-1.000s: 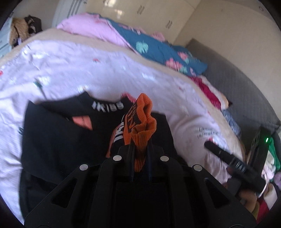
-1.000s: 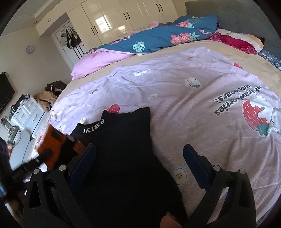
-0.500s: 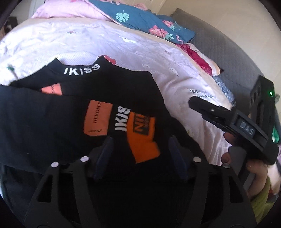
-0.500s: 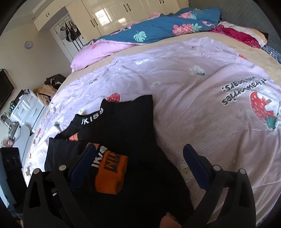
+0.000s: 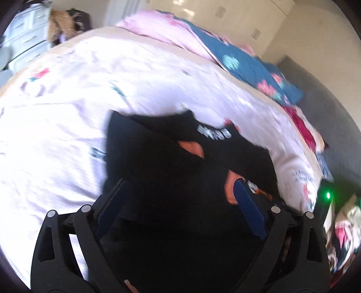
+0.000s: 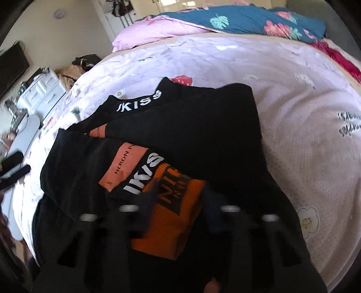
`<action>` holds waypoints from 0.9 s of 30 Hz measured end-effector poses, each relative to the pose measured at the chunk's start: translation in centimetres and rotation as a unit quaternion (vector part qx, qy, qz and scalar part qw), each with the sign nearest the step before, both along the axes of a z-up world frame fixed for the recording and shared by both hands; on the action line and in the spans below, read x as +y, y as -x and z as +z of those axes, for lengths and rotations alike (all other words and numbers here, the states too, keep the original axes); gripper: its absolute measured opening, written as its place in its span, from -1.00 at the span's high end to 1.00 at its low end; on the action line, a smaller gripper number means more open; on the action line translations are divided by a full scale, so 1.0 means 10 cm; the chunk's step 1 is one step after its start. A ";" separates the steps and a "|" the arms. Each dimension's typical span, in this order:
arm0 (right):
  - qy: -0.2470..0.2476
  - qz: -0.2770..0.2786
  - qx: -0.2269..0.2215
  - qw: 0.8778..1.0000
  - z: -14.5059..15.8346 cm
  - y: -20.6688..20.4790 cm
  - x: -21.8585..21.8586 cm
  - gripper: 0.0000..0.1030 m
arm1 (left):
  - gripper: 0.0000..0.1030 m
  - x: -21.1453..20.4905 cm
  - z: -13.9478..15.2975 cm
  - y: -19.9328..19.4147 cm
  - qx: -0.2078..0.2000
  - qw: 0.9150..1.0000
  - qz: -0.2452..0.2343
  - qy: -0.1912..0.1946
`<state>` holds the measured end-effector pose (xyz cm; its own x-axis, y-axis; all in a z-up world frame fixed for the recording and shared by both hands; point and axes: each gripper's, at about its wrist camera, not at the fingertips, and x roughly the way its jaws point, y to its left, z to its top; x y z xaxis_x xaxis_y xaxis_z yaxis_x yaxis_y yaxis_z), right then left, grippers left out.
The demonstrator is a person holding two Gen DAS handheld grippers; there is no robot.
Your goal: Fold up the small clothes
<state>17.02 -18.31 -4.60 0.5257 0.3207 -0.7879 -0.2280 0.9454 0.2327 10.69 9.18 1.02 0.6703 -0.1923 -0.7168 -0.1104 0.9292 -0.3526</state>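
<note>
A pile of black small clothes (image 6: 180, 126) with white "IKISS" waistbands lies on the lilac bedspread (image 6: 293, 101). On its near end lies a folded orange and black piece (image 6: 176, 216). My right gripper (image 6: 180, 202) hangs low over that piece, blurred; its jaws are closing with the orange piece between them, and a gap still shows. My left gripper (image 5: 180, 198) hovers over the left part of the black clothes (image 5: 169, 162). Its jaws are opening wide and hold nothing; the orange piece (image 5: 230, 187) peeks past its right finger.
Pink and blue flowered bedding (image 6: 225, 20) is heaped at the far side of the bed. A white drawer unit (image 6: 40, 92) and a bag stand off the bed at the left. A grey headboard (image 5: 327, 108) runs along the right.
The left gripper let go of the orange piece, which now lies on the black pile, then opened and swung left. The right gripper dropped over the orange piece and its fingers drew together.
</note>
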 end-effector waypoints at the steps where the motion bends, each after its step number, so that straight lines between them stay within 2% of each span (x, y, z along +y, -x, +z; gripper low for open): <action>1: 0.000 0.009 -0.004 1.000 0.02 0.01 0.02 0.81 | -0.69 0.07 0.03 0.01 -0.003 1.000 0.010 0.001; 4: -0.002 0.027 -0.035 0.999 0.18 0.09 0.07 0.82 | -0.69 0.25 0.09 0.05 -0.012 0.999 0.038 0.004; 7: 0.002 0.050 -0.081 0.995 0.46 0.14 0.17 0.83 | -0.69 0.39 0.11 0.06 -0.015 0.998 0.054 0.008; 10: 0.008 0.083 -0.134 0.987 0.81 0.16 0.30 0.83 | -0.69 0.45 0.09 0.09 -0.014 0.998 0.063 0.008; 14: 0.026 0.103 -0.174 0.979 1.10 0.09 0.41 0.83 | -0.69 0.45 0.04 0.10 -0.010 0.998 0.062 0.011; 17: 0.049 0.084 -0.173 0.980 1.10 0.01 0.36 0.83 | -0.69 0.41 0.01 0.06 -0.007 0.998 0.055 0.008; 23: 0.045 0.045 -0.128 0.990 0.80 -0.10 0.12 0.83 | -0.69 0.32 -0.10 -0.01 0.004 0.999 0.042 0.003; 27: 0.055 0.028 -0.112 0.992 0.65 -0.11 0.08 0.83 | -0.69 0.24 -0.14 -0.07 0.007 0.999 0.031 -0.003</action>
<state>18.10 -17.52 1.93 0.6749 0.2728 -0.6857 -0.3152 0.9467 0.0664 11.38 11.56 -0.39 0.6712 -0.1458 -0.7268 -0.1722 0.9229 -0.3442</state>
